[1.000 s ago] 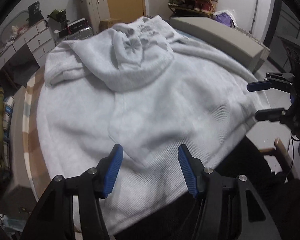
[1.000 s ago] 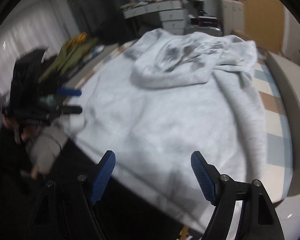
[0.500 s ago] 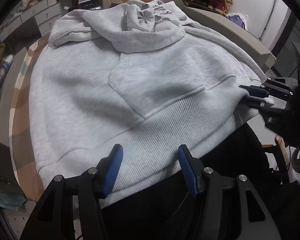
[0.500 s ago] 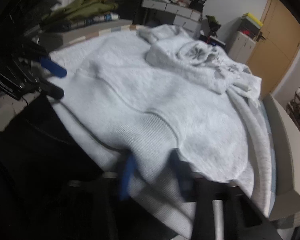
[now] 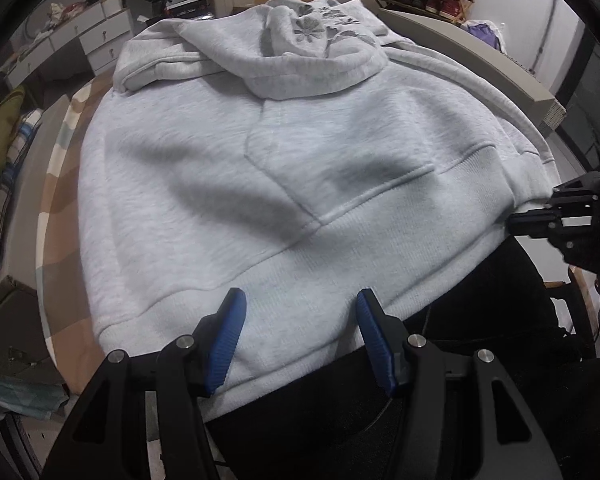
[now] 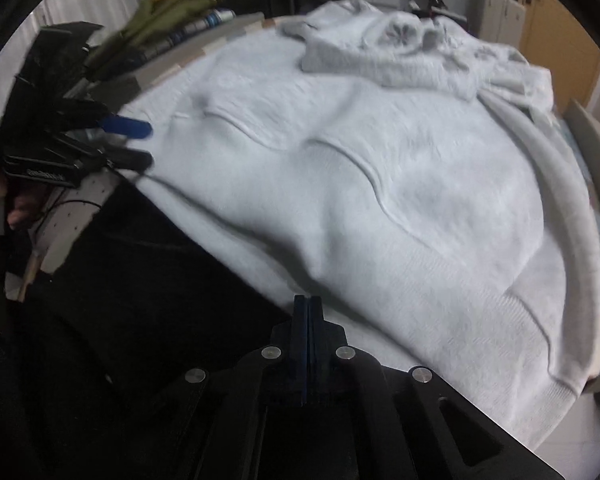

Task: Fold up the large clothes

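Grey hoodie (image 5: 284,184) lies flat on the bed (image 5: 62,184), front up, pouch pocket (image 5: 332,168) mid-body, hood (image 5: 312,60) with flower print folded down at 12 o'clock. Ribbed hem (image 5: 300,320) hangs over the near bed edge at 6 o'clock.

Left gripper (image 5: 298,336): jaws apart, blue pads (image 5: 224,344) straddling the hem, not pressing on it.

Right gripper (image 6: 308,320): jaws together, pads flush. Tips sit at the hem edge; cannot tell if any cloth is pinched between them. From the left camera it shows at 3 o'clock, right at the hem corner.

One sleeve (image 6: 556,184) runs down the hoodie's side, 2 to 4 o'clock in the right camera. Folded clothes stack (image 6: 168,20) at 11 o'clock there.
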